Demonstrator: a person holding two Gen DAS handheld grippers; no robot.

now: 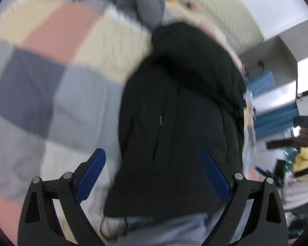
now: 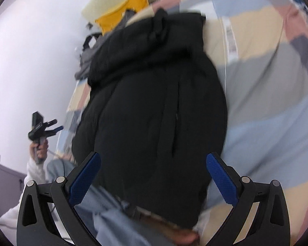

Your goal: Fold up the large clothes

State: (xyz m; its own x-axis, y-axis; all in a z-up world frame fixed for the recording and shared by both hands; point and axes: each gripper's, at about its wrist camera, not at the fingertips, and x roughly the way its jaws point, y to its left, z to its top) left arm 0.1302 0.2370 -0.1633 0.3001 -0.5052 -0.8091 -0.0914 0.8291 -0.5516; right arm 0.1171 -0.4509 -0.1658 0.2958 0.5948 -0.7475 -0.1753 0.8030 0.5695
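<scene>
A large black padded jacket [image 1: 180, 110] lies lengthwise on a bed, hood end away from me; it also shows in the right wrist view [image 2: 154, 102]. My left gripper [image 1: 154, 160] is open and empty, held above the jacket's near end. My right gripper [image 2: 154, 164] is open and empty too, above the jacket's near hem. The left gripper also shows far left in the right wrist view [image 2: 58, 124], held in a hand, away from the jacket. Both views are motion-blurred.
A patchwork blanket [image 1: 51, 71] of beige, pink, grey and blue squares covers the bed. A grey garment [image 1: 137, 2] and a yellow one [image 2: 123, 12] lie at the far end. The person's jeans [image 2: 113, 215] are at the near edge. Shelves and clutter [image 1: 297, 160] stand at right.
</scene>
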